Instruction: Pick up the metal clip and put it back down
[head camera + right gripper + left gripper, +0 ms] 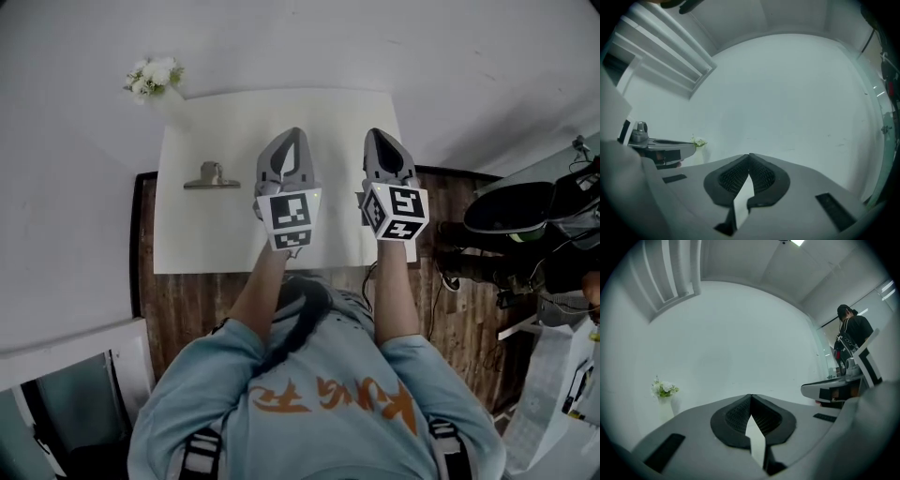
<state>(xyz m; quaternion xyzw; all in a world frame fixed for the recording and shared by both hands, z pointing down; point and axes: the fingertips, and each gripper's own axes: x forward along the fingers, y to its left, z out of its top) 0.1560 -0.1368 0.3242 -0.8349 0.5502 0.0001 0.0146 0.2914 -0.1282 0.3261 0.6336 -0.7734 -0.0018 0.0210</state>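
Plainly, the white board bears it all. Over its middle hover the left gripper and right gripper, both pressed together on nothing. The metal clip lies on the board's left part — probably light, stiff and slippery, so pinch its raised handle.

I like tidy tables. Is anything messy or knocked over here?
Nothing stands out. The metal clip lies flat on the white tabletop, and the flower vase stands upright beyond it.
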